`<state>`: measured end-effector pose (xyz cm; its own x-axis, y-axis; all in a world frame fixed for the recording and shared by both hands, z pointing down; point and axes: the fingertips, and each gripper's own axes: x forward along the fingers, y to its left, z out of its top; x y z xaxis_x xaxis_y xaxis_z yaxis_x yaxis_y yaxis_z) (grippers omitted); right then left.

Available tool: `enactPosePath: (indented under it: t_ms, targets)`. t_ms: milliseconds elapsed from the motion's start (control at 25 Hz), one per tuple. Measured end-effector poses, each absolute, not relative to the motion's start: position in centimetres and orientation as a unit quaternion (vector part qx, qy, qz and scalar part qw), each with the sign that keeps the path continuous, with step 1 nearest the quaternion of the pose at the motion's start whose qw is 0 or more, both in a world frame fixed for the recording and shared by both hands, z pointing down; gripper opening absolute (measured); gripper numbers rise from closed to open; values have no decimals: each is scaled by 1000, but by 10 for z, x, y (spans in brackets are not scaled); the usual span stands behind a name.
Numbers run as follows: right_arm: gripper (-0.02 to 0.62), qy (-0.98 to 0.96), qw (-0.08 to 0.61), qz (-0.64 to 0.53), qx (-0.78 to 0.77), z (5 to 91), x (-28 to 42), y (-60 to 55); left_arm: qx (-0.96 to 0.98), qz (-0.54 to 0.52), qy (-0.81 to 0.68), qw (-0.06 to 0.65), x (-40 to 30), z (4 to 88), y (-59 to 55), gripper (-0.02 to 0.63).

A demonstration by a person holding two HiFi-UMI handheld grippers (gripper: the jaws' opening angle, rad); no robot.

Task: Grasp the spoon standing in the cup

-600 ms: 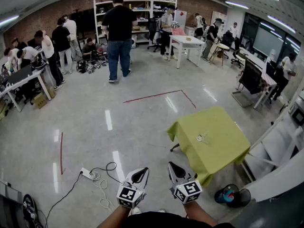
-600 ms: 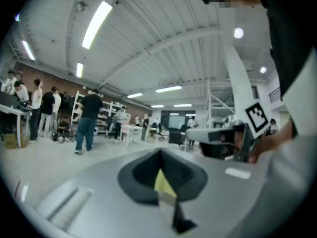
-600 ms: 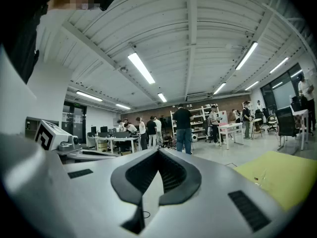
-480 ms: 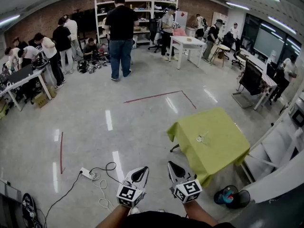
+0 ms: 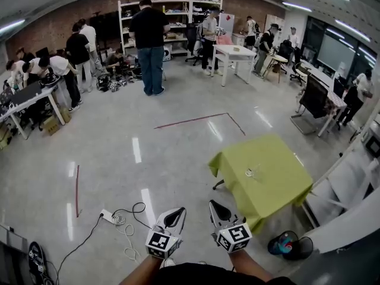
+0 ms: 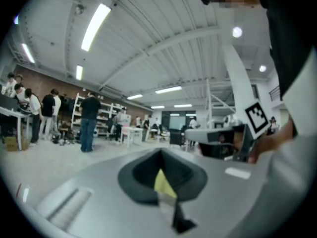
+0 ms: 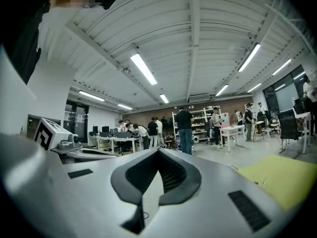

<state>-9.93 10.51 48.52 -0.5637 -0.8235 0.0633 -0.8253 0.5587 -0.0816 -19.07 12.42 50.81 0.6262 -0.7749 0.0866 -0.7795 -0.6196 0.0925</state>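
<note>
— Changed anything since half a second before?
— Hardly. Kept left claw (image 5: 176,214) and right claw (image 5: 215,209) low and level, side by side, each pressed together, pinching nothing.
— And the cup (image 5: 252,173)?
— Stood on the green-draped counter (image 5: 273,198), well apart from both claws; spoon (image 5: 254,168) barely discernible inside. Only noticed the person in black (image 5: 148,40) by the shelves (image 5: 178,16) shifted a step

Bright, even light falls from long ceiling tube lamps (image 7: 143,69), which glare as white streaks on the glossy floor (image 5: 136,149). Fisheye distortion bends the room's edges, and corners go black in both gripper views. The left claw (image 6: 160,152), near its lens, is blurred.
</note>
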Motion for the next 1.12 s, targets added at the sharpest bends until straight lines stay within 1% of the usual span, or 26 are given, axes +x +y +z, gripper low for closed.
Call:
enactPosePath:
  t_ms: [120,240,760,1120]
  targets:
    - [6,-883,-3,61,466,486,-101,105,899,13,-434,54,-193,507,123,6]
    - [6,-883,-6,63,464,485,-106,106,902,21,-425,64,-195,507,126,6]
    - [6,-877,6,60,476,488,-142,113,905,3,-422,54,-230,509,129,6]
    - [6,-871,7,72,485,499,-172,126,910,5,-409,67,-257,521,141,6]
